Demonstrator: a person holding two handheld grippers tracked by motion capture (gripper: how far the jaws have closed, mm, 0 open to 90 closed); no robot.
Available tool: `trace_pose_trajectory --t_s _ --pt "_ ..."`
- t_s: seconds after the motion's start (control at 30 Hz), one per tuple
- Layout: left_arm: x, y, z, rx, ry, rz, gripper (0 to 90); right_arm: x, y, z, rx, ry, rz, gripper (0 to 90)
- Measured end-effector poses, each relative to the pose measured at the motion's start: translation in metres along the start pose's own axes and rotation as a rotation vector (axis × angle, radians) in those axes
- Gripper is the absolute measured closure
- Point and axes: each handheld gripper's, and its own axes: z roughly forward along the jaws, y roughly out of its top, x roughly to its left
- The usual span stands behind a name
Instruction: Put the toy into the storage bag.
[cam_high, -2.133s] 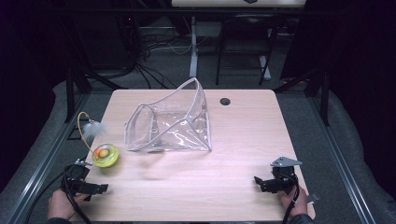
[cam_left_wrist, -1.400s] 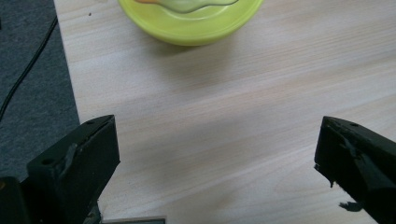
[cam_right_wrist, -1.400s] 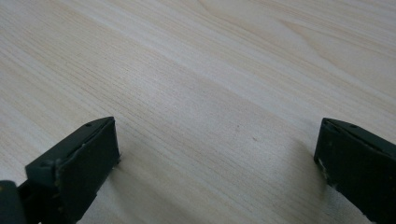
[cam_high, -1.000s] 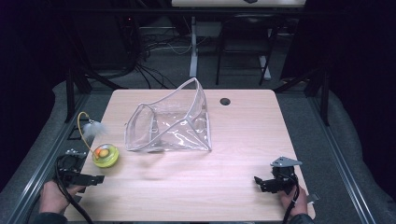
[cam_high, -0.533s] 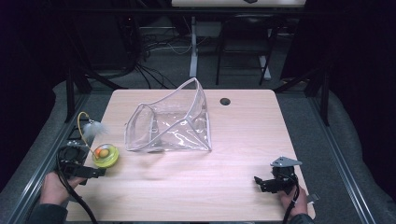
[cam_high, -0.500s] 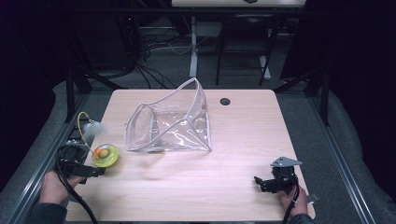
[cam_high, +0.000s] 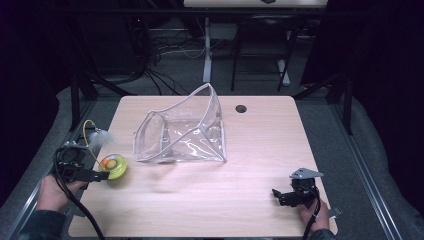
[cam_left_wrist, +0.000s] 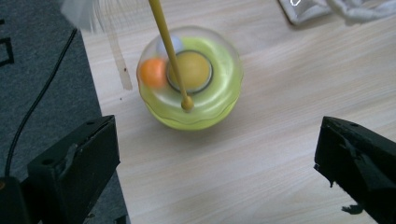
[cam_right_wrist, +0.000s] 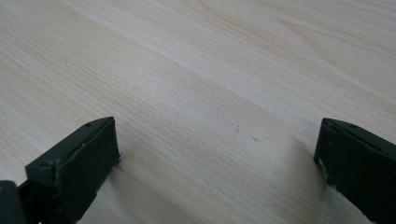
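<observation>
Black left gripper (cam_high: 95, 175) low beside yellow-green toy (cam_high: 113, 166) (fingers (cam_left_wrist: 74, 172) spread, ungrasping).

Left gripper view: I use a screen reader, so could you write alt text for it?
A round yellow-green plastic toy with a clear dome sits on the pale wooden table, ahead of the open left tool, whose black jaws stand wide apart. A thin yellow rod crosses over the dome, which holds an orange ball.
</observation>
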Motion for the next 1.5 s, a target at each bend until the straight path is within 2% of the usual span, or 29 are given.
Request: trace_pose_trajectory --t_s 0.13,0.17,0.2,0.6,0.77,0.87,0.9,1.0,1.13,1.2,1.5 --pt "0.001 0.008 -0.006 -0.013 0.004 0.008 0.0 0.0 0.0 0.0 0.0 0.0 0.0 0.0" --pt "0.003 0.012 -0.009 -0.032 -0.019 -0.002 0.0 0.0 0.0 0.0 0.0 0.0 0.0 0.0" --pt "0.004 0.014 -0.011 -0.035 -0.021 -0.002 0.0 0.0 0.0 0.0 0.0 0.0 0.0 0.0" --pt "0.01 0.037 -0.023 -0.013 0.02 0.014 0.1 0.0 0.0 0.0 0.001 0.001 -0.001 0.0" --pt "0.011 0.047 -0.029 0.0 0.037 0.038 10.9 0.0 0.0 0.0 0.001 0.001 -0.001 0.0" --pt "0.011 0.049 -0.03 0.005 0.043 0.039 19.3 0.0 0.0 0.0 0.001 0.0 -0.002 0.0" --pt "0.011 0.05 -0.031 0.0 0.05 0.039 19.3 0.0 0.0 0.0 0.001 0.001 -0.002 0.0" --pt "0.012 0.053 -0.032 0.008 0.065 0.045 34.0 0.0 0.0 0.0 0.001 0.0 -0.001 0.0" --pt "0.014 0.057 -0.035 -0.001 0.085 0.044 45.2 0.0 0.0 0.0 0.001 0.0 -0.002 0.0" --pt "0.014 0.059 -0.036 0.001 0.078 0.035 48.6 0.0 0.0 0.0 0.001 0.0 -0.001 0.0" --pt "0.015 0.065 -0.036 0.018 0.084 0.038 63.6 0.0 0.0 0.0 0.001 0.001 -0.001 0.0"
